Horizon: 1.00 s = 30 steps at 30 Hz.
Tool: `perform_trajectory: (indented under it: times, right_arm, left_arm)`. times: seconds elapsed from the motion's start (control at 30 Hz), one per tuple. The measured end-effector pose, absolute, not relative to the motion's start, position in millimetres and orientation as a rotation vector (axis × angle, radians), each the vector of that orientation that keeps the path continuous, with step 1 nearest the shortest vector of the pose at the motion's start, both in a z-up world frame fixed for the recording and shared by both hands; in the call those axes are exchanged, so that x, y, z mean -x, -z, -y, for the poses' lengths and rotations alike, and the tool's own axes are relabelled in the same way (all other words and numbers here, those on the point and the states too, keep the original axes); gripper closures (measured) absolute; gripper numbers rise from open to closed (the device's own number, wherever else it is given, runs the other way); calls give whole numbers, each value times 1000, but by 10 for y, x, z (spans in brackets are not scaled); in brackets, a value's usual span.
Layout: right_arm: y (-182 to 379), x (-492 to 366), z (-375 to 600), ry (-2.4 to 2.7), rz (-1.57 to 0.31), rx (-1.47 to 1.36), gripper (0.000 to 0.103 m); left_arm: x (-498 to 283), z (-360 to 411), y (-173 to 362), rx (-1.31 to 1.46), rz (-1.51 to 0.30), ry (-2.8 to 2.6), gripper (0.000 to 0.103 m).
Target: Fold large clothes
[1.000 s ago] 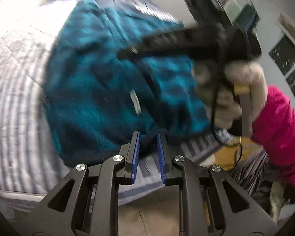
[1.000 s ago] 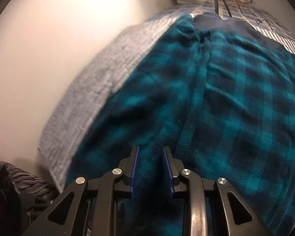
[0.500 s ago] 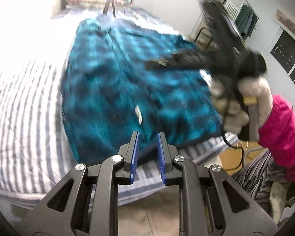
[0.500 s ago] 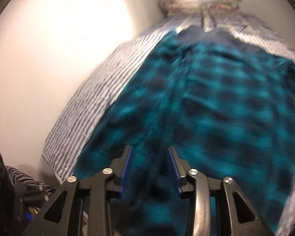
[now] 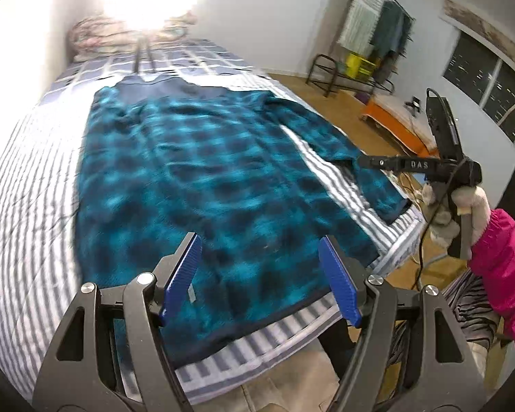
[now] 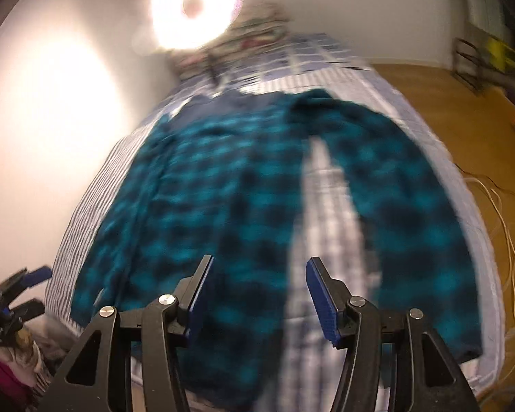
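Since the earlier frames I have released the shirt (image 5: 202,185) from both tools and drawn back, so far more of the bed (image 5: 24,206) is in view. The left hand-held gripper (image 5: 259,274) has its jaws opening, wide apart, with nothing between the pads; the fabric lies below them. The right hand-held gripper (image 6: 257,295) is also opening and holds nothing.

The shirt, teal and dark plaid, lies spread flat on the striped bed, one sleeve (image 5: 353,158) angled away from the body toward the bed edge, a strip of bedding showing between them. The right wrist view is heavily blurred. Glare from a lamp (image 6: 192,7) washes out the bedding pile at the head of the bed. The sleeve cuff reaches the mattress edge beside the gloved right hand (image 5: 463,216).
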State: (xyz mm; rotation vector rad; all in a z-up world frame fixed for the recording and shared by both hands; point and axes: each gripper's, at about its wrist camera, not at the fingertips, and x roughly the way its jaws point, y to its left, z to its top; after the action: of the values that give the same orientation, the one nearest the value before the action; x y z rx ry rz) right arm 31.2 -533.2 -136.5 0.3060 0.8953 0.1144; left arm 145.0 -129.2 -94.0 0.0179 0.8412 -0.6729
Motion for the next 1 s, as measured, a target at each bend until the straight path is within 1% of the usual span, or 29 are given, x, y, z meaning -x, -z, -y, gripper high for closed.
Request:
perform_trajectory:
  times: [0.23,0.33,0.43,0.63,0.7,0.73,0.77,0.8,0.87,0.9,0.93,1.0]
  right_arm:
    - [1494,-168,6220,67,-866,-409,46]
    - [1603,-117,6584,162,-879,-436,43]
    - [1783,-41,6915,212,-906,-523,43]
    - [2067,-31,7095,221,-978,-576,44]
    - [2138,-65,7070,223,-1004,-557,48]
    - [2166,-87,7052,218,-1012,-552,53]
    - [2188,-107,7029,207,-1018,-551,62]
    - [2206,-109,7022,201,-1024,-548,67]
    - [2225,-104,6995,205,-1032,-536,83]
    - [2222,-104,6986,200,-1034,-531,89]
    - [2209,-97,6981,205,-1034,-524,99]
    - [2166,-76,6983,216,-1019,-519,102]
  left_arm:
    - [-1586,1554,1112,-33,-875,718,30]
    - [-1649,1582,1217,-30,-902,711,30]
    - [-1694,1591,1275,-10,-925,712,30]
    - [-1716,1647,1309,-13,-929,721,30]
    - [-1708,1669,1320,-22,-931,724,30]
    - [-1705,1672,1322,-25,-932,727,30]
    - [-1696,1678,1328,-30,-933,729,30]
    - [-1689,1678,1330,-33,-934,731,30]
    - [-1674,1678,1336,-41,-935,731,30]
    - [-1668,1674,1335,-44,-934,731,30]
    - [-1665,1669,1332,-44,-933,729,30]
    - [-1658,1663,1327,-43,-931,727,30]
